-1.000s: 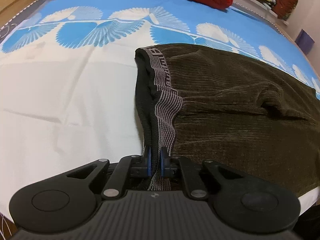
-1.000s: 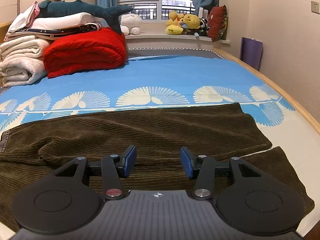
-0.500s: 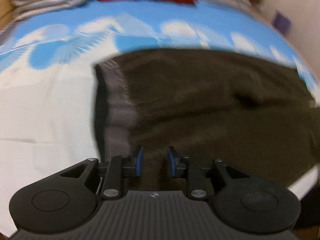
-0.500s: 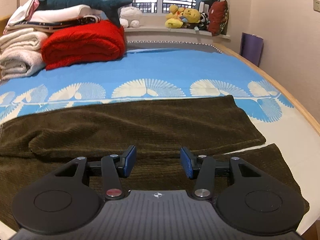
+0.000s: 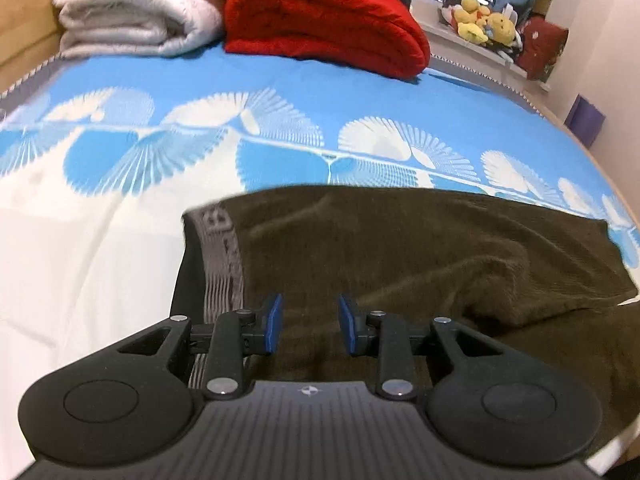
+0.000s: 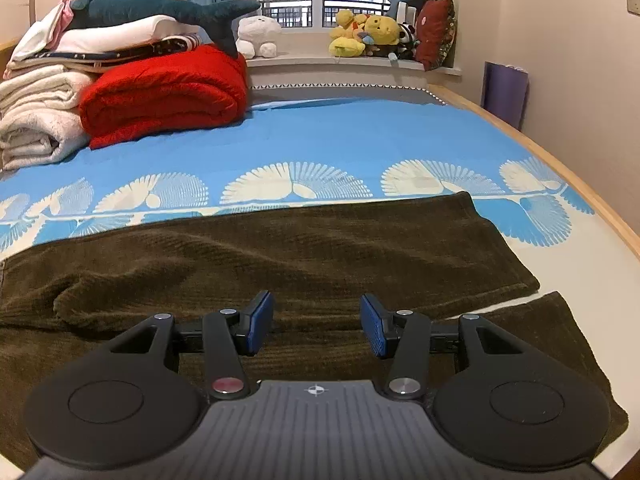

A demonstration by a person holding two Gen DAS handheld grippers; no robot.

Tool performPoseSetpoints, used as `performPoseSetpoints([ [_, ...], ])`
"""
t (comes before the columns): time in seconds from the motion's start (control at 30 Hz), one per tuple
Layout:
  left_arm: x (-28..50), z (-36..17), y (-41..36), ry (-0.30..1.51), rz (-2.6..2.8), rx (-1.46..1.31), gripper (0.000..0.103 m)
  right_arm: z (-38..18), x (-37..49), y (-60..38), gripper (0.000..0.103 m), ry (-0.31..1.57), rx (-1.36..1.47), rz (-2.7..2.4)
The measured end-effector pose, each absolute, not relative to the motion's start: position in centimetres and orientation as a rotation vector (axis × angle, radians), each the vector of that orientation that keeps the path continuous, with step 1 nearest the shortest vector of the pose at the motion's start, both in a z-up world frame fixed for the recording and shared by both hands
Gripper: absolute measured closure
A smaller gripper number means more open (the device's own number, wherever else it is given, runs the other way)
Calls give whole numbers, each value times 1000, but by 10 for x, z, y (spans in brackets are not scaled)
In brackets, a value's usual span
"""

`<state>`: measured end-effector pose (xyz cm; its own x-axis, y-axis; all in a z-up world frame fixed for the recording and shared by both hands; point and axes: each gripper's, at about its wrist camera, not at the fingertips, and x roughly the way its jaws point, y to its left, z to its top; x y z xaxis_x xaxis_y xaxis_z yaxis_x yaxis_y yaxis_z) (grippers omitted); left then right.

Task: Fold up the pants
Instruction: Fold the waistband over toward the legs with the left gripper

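Observation:
Dark brown corduroy pants (image 5: pixel 420 248) lie flat across the bed, folded lengthwise so one leg rests on the other. Their grey striped waistband (image 5: pixel 224 256) is at the left end. My left gripper (image 5: pixel 308 324) hovers over the waist area, just right of the waistband, open with nothing between its blue pads. In the right wrist view the pants (image 6: pixel 280 256) stretch from left to right, with the leg hems (image 6: pixel 516 276) at the right. My right gripper (image 6: pixel 316 326) stands open above the legs and holds nothing.
The bed sheet (image 6: pixel 340 148) is blue and white with fan patterns. A folded red blanket (image 6: pixel 168 92) and white towels (image 6: pixel 36 120) are stacked at the far left. Plush toys (image 6: pixel 368 36) line the window sill. The bed's wooden edge (image 6: pixel 560 176) runs along the right.
My left gripper let go of the waistband, opened, and moved right and up over the pants. The waistband now lies flat on the bed. The right gripper has barely moved.

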<state>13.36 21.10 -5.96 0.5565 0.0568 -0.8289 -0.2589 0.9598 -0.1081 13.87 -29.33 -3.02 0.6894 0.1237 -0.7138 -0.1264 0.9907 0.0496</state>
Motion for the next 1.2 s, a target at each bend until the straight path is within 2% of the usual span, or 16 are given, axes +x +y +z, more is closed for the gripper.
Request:
performPoseSetpoints([
  [0.1,170,-61,208,924,195,-200,71,-29,143,-291,53,778,-1,147],
  [0.23,207,-77,220,817,239,-226,69,-29,148,-290,73,767,-5,165],
  [0.33,229,-100,226,820,290,-218,69,-31,152,-290,73,767,-19,164],
  [0.4,244,-117,231,861,302,-204,62,-33,156,-291,73,773,-25,164],
  [0.47,254,-128,237,875,313,-161,37,-35,160,-292,73,783,-15,163],
  [0.5,259,-132,240,873,315,-140,33,-36,162,-293,73,788,-11,162],
  [0.6,271,-145,252,882,291,-117,29,-36,167,-295,73,781,-6,142],
  [0.8,292,-168,273,974,175,-135,29,-42,175,-294,73,800,-3,129],
  [0.9,296,-178,266,1016,129,-63,38,-42,176,-293,73,803,-15,129],
  [0.93,294,-178,264,1012,114,-52,46,-42,176,-293,73,804,-18,127],
  [1.03,293,-174,258,1008,75,-28,86,-41,176,-293,73,807,-15,120],
  [1.07,292,-171,254,1005,70,-2,91,-40,175,-294,73,806,-15,117],
  [1.2,281,-149,236,971,73,74,93,-37,171,-294,73,799,-37,113],
])
